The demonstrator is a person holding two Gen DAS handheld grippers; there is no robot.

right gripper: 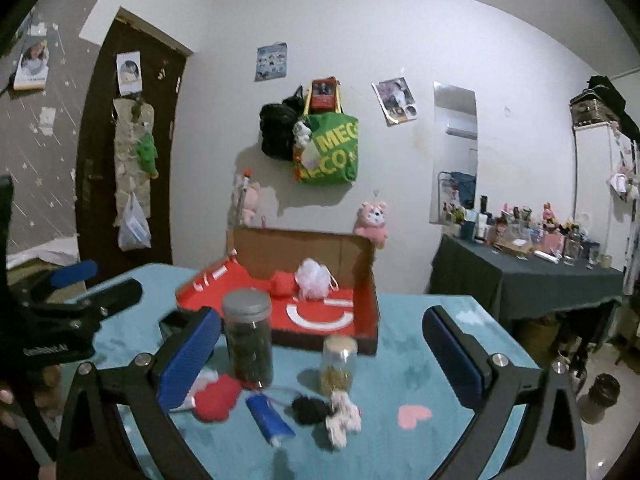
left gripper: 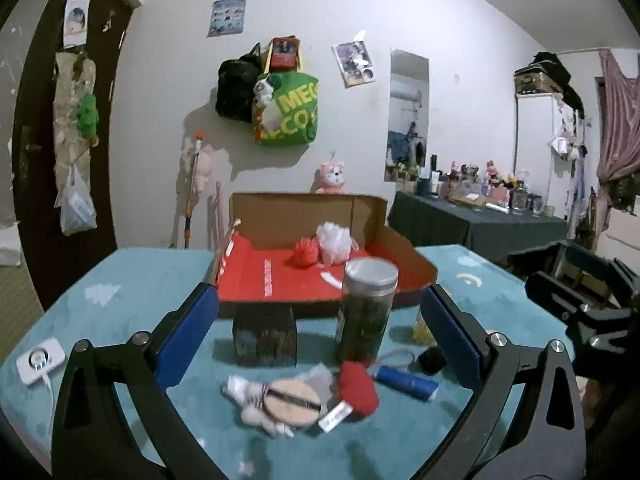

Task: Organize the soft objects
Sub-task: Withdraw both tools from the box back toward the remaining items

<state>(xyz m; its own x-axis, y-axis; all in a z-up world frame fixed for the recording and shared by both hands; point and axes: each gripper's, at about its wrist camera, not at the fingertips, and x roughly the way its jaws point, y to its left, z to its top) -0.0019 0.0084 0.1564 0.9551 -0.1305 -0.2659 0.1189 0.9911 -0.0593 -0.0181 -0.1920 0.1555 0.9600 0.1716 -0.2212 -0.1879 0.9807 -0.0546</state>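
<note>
An open cardboard box with a red lining (left gripper: 280,280) (right gripper: 360,332) stands on the teal table and holds a red pompom (left gripper: 306,253) (right gripper: 282,282) and a white mesh puff (left gripper: 334,241) (right gripper: 316,278). In front lie a red knitted piece (left gripper: 358,390) (right gripper: 216,396), a small plush with a round beige pad (left gripper: 276,398), a black fuzzy ball (right gripper: 308,408) (left gripper: 432,360) and a white-beige plush (right gripper: 344,420). My left gripper (left gripper: 318,332) is open above the plush and red piece. My right gripper (right gripper: 320,352) is open, empty, above the black ball.
A tall dark jar with a grey lid (left gripper: 366,312) (right gripper: 248,340), a small jar with yellow contents (right gripper: 338,364), a dark cube (left gripper: 265,336) and a blue tube (left gripper: 406,382) (right gripper: 270,418) stand among the soft things. A white device (left gripper: 40,360) lies at the left edge.
</note>
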